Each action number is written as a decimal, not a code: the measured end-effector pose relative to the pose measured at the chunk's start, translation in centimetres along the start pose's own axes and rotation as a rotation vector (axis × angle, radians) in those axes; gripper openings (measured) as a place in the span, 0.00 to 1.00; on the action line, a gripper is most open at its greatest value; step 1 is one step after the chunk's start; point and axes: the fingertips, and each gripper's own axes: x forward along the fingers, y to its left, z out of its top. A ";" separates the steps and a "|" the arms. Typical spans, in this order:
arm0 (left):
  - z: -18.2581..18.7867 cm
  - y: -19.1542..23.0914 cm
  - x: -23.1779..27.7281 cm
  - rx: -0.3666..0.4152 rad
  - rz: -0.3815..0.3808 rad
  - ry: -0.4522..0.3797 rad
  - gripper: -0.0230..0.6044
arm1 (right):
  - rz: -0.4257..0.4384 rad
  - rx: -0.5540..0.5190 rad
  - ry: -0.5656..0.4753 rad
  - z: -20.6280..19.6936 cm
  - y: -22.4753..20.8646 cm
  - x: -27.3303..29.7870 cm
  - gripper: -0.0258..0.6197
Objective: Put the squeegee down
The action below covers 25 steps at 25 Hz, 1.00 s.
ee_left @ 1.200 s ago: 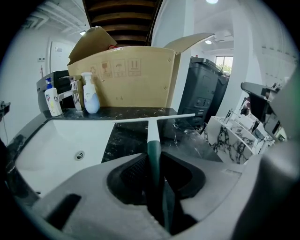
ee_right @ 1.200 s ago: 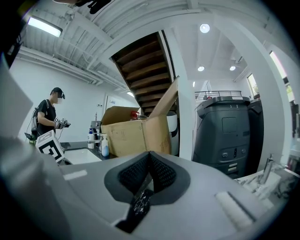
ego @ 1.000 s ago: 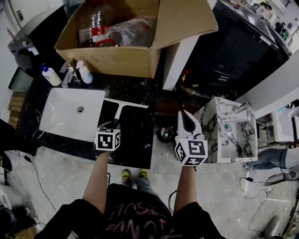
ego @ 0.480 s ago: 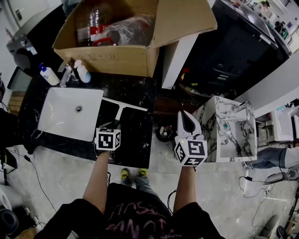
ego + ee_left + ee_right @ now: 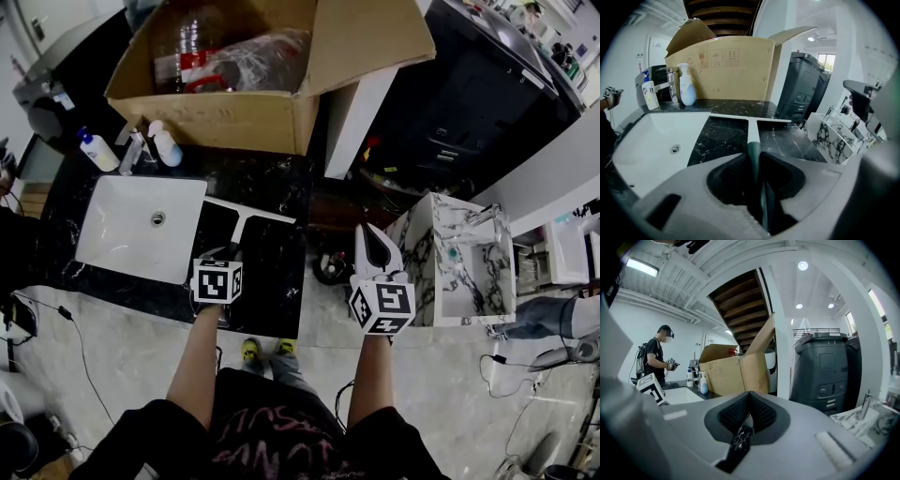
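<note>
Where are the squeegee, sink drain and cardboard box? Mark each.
squeegee (image 5: pixel 753 133): left gripper view, on its white neck.
sink drain (image 5: pixel 675 149): left gripper view, on the drain hole.
cardboard box (image 5: pixel 724 72): left gripper view, on its front wall.

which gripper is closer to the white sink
Left. The left gripper, shut on the squeegee, is over the counter beside the sink; the right gripper is off the counter, over the floor.
</note>
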 end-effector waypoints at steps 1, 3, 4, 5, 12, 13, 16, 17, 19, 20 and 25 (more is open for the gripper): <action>-0.1 0.0 0.0 0.000 0.000 0.002 0.20 | 0.000 0.000 0.000 0.0 0.0 0.0 0.06; -0.2 0.0 0.1 0.001 0.001 0.006 0.20 | -0.002 0.001 0.000 0.0 -0.1 -0.2 0.06; -0.3 -0.1 0.1 -0.001 0.001 0.007 0.20 | -0.003 0.001 0.001 -0.1 -0.1 -0.2 0.05; -0.3 -0.1 0.1 -0.002 0.001 0.007 0.20 | -0.003 0.000 0.001 -0.1 -0.1 -0.3 0.06; -0.4 -0.2 0.2 0.001 -0.001 0.011 0.20 | -0.003 -0.003 0.003 -0.1 0.0 -0.5 0.06; -0.4 -0.2 0.2 0.003 -0.002 0.012 0.20 | -0.003 -0.003 0.004 -0.1 0.0 -0.5 0.06; -0.5 -0.2 0.0 0.010 0.000 0.007 0.21 | -0.004 -0.002 0.002 0.0 -0.1 -0.7 0.06; -0.5 -0.2 0.0 0.010 0.000 0.005 0.22 | -0.004 -0.002 0.001 0.1 0.0 -0.7 0.06; -0.6 -0.3 0.0 0.012 -0.006 0.003 0.23 | -0.003 -0.004 -0.001 0.1 0.1 -0.8 0.06; -0.6 -0.3 0.0 0.013 -0.011 0.004 0.23 | -0.003 -0.005 -0.002 0.1 0.1 -0.8 0.06; -0.4 -0.5 -0.4 0.020 -0.023 -0.003 0.28 | 0.000 -0.006 -0.004 0.2 0.4 -0.9 0.06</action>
